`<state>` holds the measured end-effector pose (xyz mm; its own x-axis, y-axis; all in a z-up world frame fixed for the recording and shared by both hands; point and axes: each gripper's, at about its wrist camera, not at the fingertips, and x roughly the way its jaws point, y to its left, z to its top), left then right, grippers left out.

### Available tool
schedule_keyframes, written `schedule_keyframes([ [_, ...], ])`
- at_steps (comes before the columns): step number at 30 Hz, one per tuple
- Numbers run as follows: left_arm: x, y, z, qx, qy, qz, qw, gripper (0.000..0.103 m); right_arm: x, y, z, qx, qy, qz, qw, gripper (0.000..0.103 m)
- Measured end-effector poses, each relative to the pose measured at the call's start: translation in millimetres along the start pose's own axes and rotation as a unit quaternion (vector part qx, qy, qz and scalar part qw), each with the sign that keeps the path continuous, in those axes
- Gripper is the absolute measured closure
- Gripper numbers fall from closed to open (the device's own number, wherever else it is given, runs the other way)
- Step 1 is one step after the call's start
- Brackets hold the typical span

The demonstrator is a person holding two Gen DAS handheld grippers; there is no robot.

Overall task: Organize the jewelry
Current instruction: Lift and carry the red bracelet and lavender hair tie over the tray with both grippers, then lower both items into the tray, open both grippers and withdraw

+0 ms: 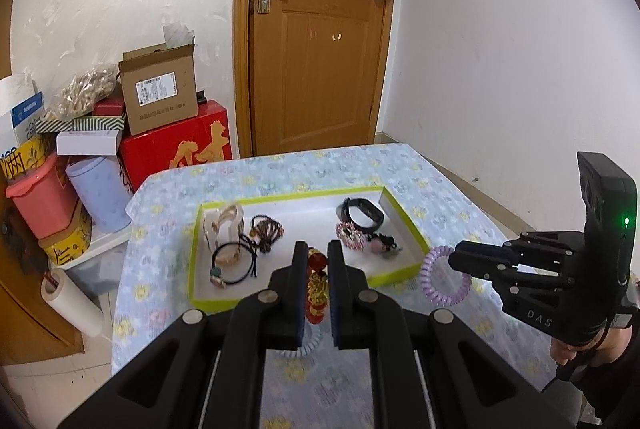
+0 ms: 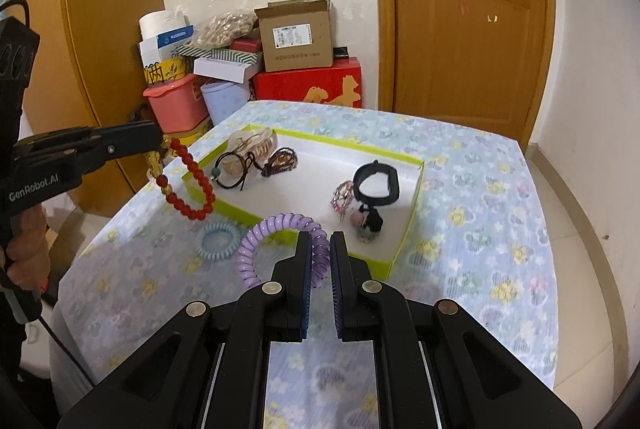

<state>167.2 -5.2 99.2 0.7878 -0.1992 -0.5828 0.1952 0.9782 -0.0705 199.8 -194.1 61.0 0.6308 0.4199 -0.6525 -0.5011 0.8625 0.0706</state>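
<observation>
My left gripper [image 1: 317, 254] is shut on a red and gold bead bracelet [image 1: 316, 287], held above the table's near side; it hangs from the left gripper [image 2: 160, 142] as the bead bracelet [image 2: 192, 185] in the right wrist view. My right gripper [image 2: 320, 243] is shut on a purple coil hair tie [image 2: 280, 249], just off the tray's near right corner; the right gripper [image 1: 454, 257] and purple coil tie [image 1: 444, 275] show in the left view. The white tray with a lime rim [image 1: 288, 291] [image 2: 396, 253] holds hair ties, a black band [image 2: 376, 183] and small ornaments.
A light blue coil hair tie [image 2: 216, 242] lies on the flowered tablecloth [image 2: 480, 249] before the tray; part of it shows under my left fingers [image 1: 308, 345]. Boxes and tubs [image 1: 160, 109] are stacked left of the table. A wooden door [image 1: 316, 49] stands behind.
</observation>
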Motion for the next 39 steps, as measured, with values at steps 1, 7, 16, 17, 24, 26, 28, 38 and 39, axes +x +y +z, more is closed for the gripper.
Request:
schedule_keyframes([
  [1, 2.7, 1.4, 2.9, 0.000, 0.000, -0.001, 1.0000, 0.094, 1.4, -0.8, 2.0, 0.000, 0.000, 0.000, 1.000, 0.094],
  [7, 19.7, 8.2, 15.2, 0.002, 0.003, -0.003, 1.0000, 0.094, 15.6, -8.1, 14.8, -0.001, 0.000, -0.001, 1.000, 0.094],
  [16, 51.2, 12.5, 24.0, -0.002, 0.015, -0.013, 0.9998, 0.094, 43.6, -24.9, 24.0, 0.007, 0.011, -0.009, 1.000, 0.094],
  [17, 55.4, 12.9, 23.9, -0.002, 0.017, -0.015, 0.9997, 0.094, 47.0, -26.4, 23.9, 0.009, 0.013, -0.009, 1.000, 0.094],
  [24, 78.6, 14.8, 18.2, -0.007, 0.033, -0.023, 0.9991, 0.094, 73.1, -38.6, 18.8, 0.021, 0.035, -0.014, 0.999, 0.094],
  [26, 86.1, 17.3, 14.8, -0.011, 0.040, -0.024, 0.9988, 0.094, 79.8, -40.7, 17.0, 0.023, 0.041, -0.015, 0.999, 0.094],
  [28, 92.6, 20.3, 11.4, -0.013, 0.047, -0.022, 0.9985, 0.094, 85.7, -41.7, 15.7, 0.023, 0.047, -0.016, 0.998, 0.094],
  [38, 111.1, 33.1, -6.6, -0.015, 0.072, -0.020, 0.9971, 0.094, 106.1, -37.2, 11.6, 0.010, 0.072, -0.015, 0.997, 0.094],
  [39, 112.8, 34.2, -8.8, -0.015, 0.075, -0.019, 0.9969, 0.094, 107.8, -36.5, 11.0, 0.008, 0.075, -0.015, 0.997, 0.094],
])
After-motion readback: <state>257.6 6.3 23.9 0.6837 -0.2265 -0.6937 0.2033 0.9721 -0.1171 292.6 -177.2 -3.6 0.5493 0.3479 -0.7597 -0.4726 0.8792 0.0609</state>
